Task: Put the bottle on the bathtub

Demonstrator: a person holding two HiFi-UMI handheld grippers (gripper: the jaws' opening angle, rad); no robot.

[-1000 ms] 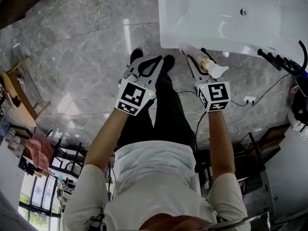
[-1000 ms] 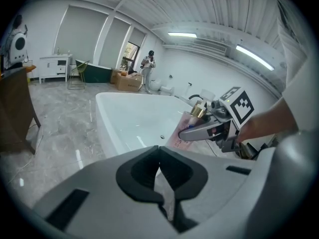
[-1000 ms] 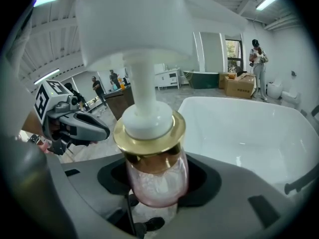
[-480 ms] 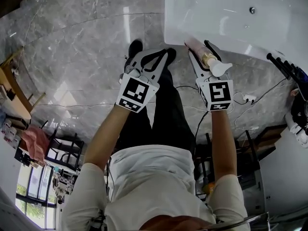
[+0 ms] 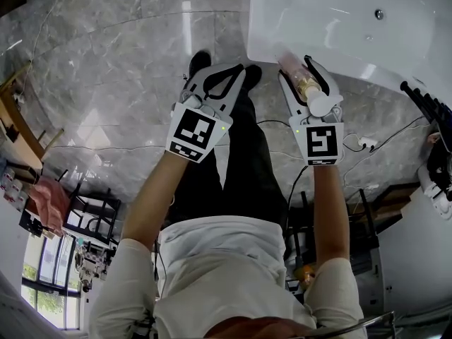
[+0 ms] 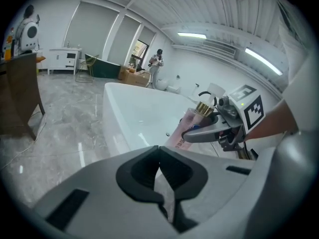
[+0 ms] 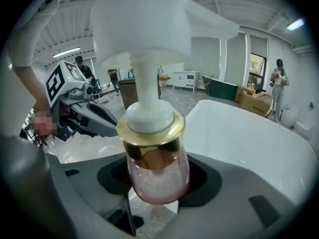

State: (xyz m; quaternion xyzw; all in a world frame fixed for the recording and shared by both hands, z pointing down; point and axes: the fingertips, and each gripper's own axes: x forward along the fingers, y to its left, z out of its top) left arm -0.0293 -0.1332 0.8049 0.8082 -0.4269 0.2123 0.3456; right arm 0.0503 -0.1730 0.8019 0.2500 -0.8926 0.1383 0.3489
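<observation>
Bottle (image 7: 155,171): pink see-through pump bottle with a gold collar and white pump head, carried in the air, not yet on the tub.
Right gripper (image 5: 297,70): jaws clamped on the bottle's body just below the collar.
Left gripper (image 6: 158,151): jaws closed together on nothing, held beside the right one over the grey marble floor (image 5: 106,69).
Bottle's long axis: tilted, roughly in line with the right jaws. The pump head is up and back toward the person, and the base is forward toward the tub.
Bathtub (image 5: 353,41): white and straight ahead of the bottle. In the head view the base overlaps the rim at the tub's near left corner; I cannot tell whether they touch.
Nearer hand: the right, which already holds the bottle. The left is off to the side of that corner.
Coming move, as a judgement: carry the bottle forward base first, level it upright, and set it on the near rim.
</observation>
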